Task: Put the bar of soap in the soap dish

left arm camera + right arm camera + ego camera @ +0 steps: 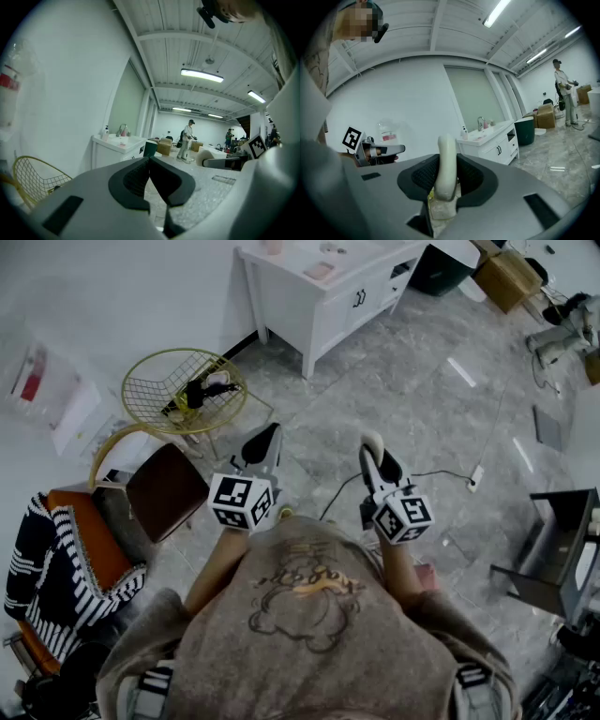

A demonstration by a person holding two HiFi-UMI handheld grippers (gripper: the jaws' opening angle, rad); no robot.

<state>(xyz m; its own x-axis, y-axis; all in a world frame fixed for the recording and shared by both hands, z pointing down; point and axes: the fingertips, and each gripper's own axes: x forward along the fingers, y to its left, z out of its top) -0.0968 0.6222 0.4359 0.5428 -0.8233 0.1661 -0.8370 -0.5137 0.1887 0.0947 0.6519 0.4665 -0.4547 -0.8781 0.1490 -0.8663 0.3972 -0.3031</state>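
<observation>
Right gripper (446, 176) is clamped on the bar of soap (446, 152), which stands on edge between its 2 jaws. Left gripper (150, 164) is pinched closed on nothing.

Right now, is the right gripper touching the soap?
Touching. In the right gripper view, the soap stands upright between the jaws of the right gripper, and both jaws press against its sides with no gap.
</observation>
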